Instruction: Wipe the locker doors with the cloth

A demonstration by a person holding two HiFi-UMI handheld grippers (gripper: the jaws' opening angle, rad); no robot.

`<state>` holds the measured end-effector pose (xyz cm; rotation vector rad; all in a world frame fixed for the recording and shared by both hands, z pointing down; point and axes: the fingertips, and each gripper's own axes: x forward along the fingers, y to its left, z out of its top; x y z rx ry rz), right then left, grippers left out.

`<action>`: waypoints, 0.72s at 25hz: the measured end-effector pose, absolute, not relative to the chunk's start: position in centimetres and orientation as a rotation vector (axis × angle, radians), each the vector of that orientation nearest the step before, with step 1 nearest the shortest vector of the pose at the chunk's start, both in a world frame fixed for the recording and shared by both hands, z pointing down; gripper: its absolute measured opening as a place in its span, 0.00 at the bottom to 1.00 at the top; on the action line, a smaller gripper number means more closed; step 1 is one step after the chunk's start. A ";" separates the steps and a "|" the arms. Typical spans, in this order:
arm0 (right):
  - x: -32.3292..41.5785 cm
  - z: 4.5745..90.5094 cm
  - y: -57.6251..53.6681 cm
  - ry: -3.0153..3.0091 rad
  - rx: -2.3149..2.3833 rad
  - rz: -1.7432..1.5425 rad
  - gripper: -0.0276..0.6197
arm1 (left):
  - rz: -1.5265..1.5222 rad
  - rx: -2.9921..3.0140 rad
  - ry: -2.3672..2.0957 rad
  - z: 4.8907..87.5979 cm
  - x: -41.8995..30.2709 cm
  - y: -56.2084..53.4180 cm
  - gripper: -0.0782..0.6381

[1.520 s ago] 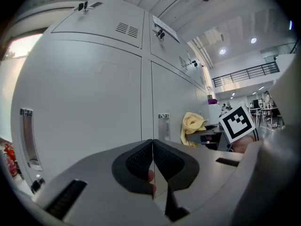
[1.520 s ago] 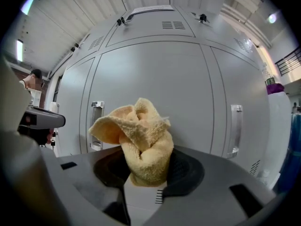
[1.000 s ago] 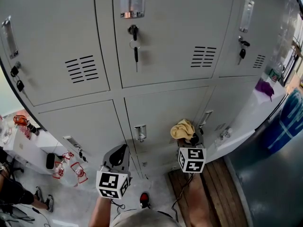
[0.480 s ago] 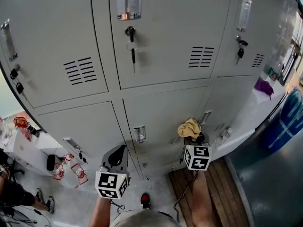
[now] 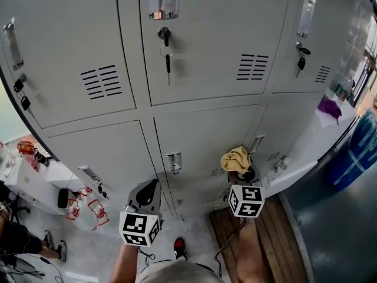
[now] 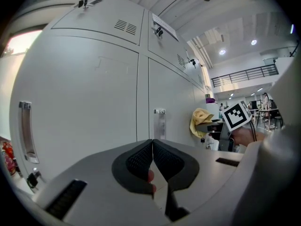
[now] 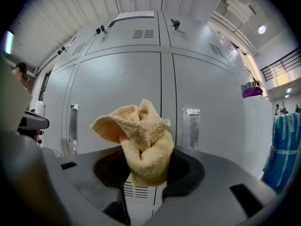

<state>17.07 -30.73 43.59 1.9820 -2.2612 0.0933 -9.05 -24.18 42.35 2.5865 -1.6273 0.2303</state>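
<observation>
A bank of grey locker doors [image 5: 206, 52] fills the head view, upper row with keys in the locks, lower row below. My right gripper [image 5: 238, 168] is shut on a bunched yellow cloth [image 5: 235, 159], held near the lower middle locker door [image 5: 200, 137], beside its right edge. In the right gripper view the cloth [image 7: 141, 140] sticks up between the jaws, with the lower doors [image 7: 122, 98] straight ahead. My left gripper [image 5: 148, 192] hangs lower left, shut and holding nothing [image 6: 152, 157], pointing at a lower door [image 6: 80, 102].
A lower right locker door [image 5: 300, 158] stands swung open, with a purple item [image 5: 330, 108] on it. A blue bin [image 5: 359, 146] stands at the far right. Keys [image 5: 167, 52] hang from the upper locks. Wooden planks [image 5: 277, 234] cover the floor on the right; clutter lies at lower left [image 5: 82, 205].
My right gripper with the cloth has drifted a little to the right and down along the lower lockers. The left gripper has stayed put.
</observation>
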 end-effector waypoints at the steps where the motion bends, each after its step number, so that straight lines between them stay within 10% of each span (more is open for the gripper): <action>1: 16.7 43.5 -30.4 -2.271 1.972 0.082 0.33 | 0.233 2.583 -1.628 42.5 -9.1 -24.1 0.14; 18: 6.8 49.3 -26.3 -2.454 1.657 0.177 0.33 | 0.303 2.474 -1.673 46.5 -10.4 -21.4 0.14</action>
